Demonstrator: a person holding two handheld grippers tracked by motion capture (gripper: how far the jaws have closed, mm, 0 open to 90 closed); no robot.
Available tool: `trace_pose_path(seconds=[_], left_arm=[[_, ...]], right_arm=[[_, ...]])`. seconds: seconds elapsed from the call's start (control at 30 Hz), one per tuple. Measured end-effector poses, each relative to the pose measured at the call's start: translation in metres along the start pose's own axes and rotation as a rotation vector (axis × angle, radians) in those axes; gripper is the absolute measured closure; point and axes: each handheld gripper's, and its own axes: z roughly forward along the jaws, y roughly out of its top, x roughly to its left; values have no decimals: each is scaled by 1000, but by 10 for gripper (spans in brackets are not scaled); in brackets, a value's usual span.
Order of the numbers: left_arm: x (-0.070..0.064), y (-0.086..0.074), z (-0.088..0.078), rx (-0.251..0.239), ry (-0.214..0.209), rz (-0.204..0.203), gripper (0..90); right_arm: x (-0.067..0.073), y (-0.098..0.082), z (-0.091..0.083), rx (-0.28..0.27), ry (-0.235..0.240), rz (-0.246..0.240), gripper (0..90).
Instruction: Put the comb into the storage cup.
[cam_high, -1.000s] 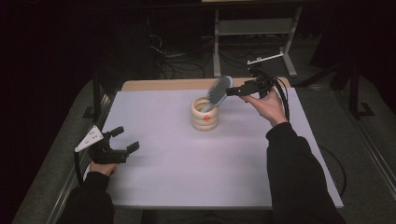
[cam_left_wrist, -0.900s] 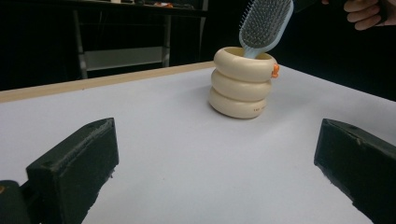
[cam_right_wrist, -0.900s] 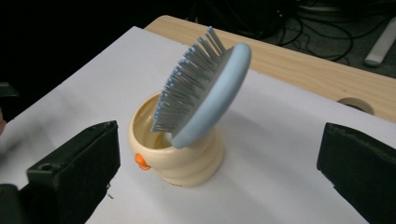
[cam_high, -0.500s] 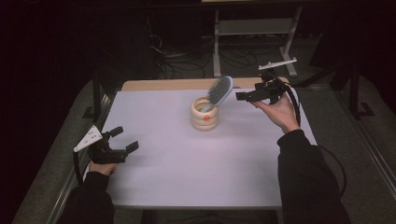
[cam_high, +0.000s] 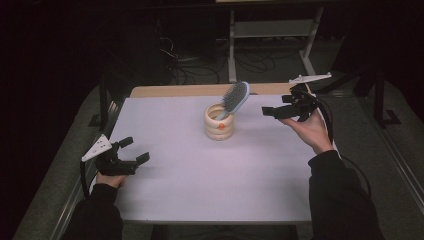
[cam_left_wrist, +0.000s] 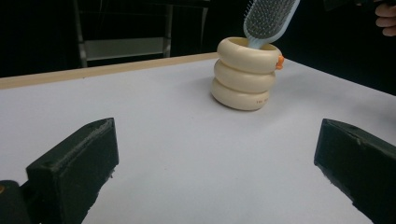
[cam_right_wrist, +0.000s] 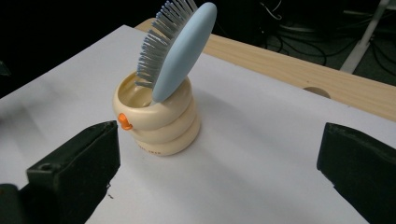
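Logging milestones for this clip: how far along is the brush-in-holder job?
Done, by the look of it: the hairbrush stands handle-down in the cream ringed holder, head leaning out over the rim. In hand: nothing. The right gripper is open, beside the holder and clear of the brush; the left gripper is open near the table edge. Left: probably nothing beyond parking the grippers.

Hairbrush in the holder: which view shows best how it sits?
Right gripper view: the hairbrush is close, handle down in the cream holder, leaning on its rim. Left gripper view crops its head; high view shows it small.
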Motion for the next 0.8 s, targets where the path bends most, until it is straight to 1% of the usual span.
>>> trace_pose_path(seconds=[0.1,0.37,0.5,0.57,0.7,0.8], left_arm=[[0,0,1,9,-1,4,0],[0,-1,1,11,0,1,0],[-1,-1,2,30,8,10,0],[-1,-2,2,37,7,11,0],[0,-2,2,37,5,6,0],[0,-2,2,38,6,4,0]], right_arm=[[0,-5,-4,-4,-11,-18,0],[-2,-21,-14,-11,-29,-27,0],[-1,-30,-20,-22,-37,-33,0],[-1,-35,-24,-24,-51,-43,0],[-2,-46,-31,-29,-53,-34,0],[-2,-55,-34,-41,-56,-37,0]])
